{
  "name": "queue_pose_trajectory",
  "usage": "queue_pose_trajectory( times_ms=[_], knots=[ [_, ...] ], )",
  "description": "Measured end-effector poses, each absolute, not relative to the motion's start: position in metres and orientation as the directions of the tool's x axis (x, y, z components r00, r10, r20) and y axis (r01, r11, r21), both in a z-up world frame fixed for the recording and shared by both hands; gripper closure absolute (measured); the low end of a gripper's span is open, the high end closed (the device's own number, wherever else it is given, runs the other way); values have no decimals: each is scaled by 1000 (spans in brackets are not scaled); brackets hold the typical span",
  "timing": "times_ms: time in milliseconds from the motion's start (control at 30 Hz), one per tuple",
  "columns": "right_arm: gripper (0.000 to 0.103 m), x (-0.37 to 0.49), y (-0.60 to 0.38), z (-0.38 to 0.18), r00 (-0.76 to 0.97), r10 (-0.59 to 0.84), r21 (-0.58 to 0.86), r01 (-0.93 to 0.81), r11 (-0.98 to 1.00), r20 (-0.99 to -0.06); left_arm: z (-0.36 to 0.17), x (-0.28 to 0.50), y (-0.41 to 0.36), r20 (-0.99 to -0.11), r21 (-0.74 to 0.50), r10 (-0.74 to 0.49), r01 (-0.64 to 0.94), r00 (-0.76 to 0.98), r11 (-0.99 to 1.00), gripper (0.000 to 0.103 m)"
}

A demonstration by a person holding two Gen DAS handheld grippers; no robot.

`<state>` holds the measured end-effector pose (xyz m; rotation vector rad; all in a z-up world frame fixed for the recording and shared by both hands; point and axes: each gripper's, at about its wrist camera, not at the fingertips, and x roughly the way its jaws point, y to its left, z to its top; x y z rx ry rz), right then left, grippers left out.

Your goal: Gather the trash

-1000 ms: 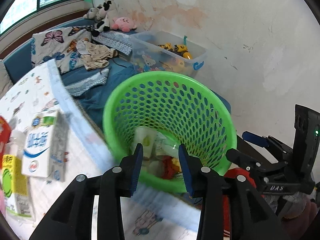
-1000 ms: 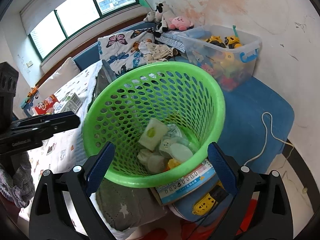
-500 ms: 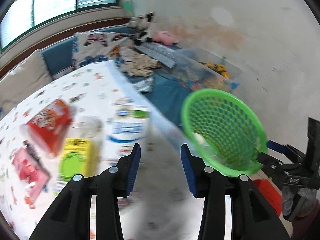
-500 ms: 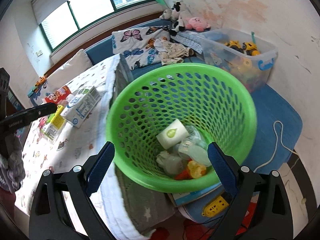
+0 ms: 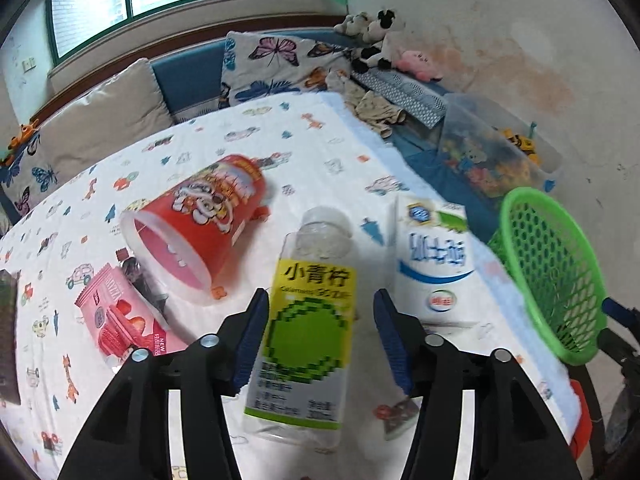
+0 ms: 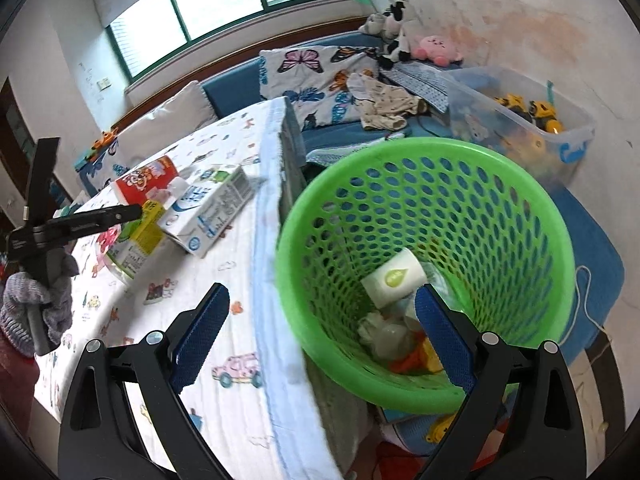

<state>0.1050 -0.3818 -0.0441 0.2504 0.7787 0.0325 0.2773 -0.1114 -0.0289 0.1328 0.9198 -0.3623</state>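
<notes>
A clear bottle with a yellow-green label (image 5: 308, 328) lies on the table between the open jaws of my left gripper (image 5: 320, 332); the pads do not touch it. Beside it lie a white-blue milk carton (image 5: 434, 264), a red snack cup (image 5: 200, 216) on its side and a pink wrapper (image 5: 120, 324). My right gripper (image 6: 320, 332) is open, one finger over the table and one inside the green basket (image 6: 432, 160), which holds several pieces of trash (image 6: 394, 280). The basket also shows in the left wrist view (image 5: 548, 268).
The table has a white patterned cloth (image 5: 240, 140); its edge runs beside the basket (image 6: 268, 280). A blue bench with butterfly cushions (image 5: 276, 60), plush toys (image 5: 380, 44) and a clear toy bin (image 6: 532, 120) stands behind.
My left gripper swung from the basket over to the table and now straddles the yellow-green bottle. My right gripper shifted a little; the basket stays in front of it.
</notes>
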Motion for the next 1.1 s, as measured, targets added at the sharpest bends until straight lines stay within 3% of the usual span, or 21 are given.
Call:
queue_pose_trajectory(
  times_ms=[567, 1100],
  knots=[
    [12, 141, -350, -36, 673, 167, 216, -10, 976, -721, -55, 297, -118, -827, -35, -241, 381, 508, 924, 49],
    [25, 196, -329, -25, 602, 288, 350, -16, 937, -745, -45, 267, -97, -795, -34, -249, 370, 553, 929, 51]
  ],
)
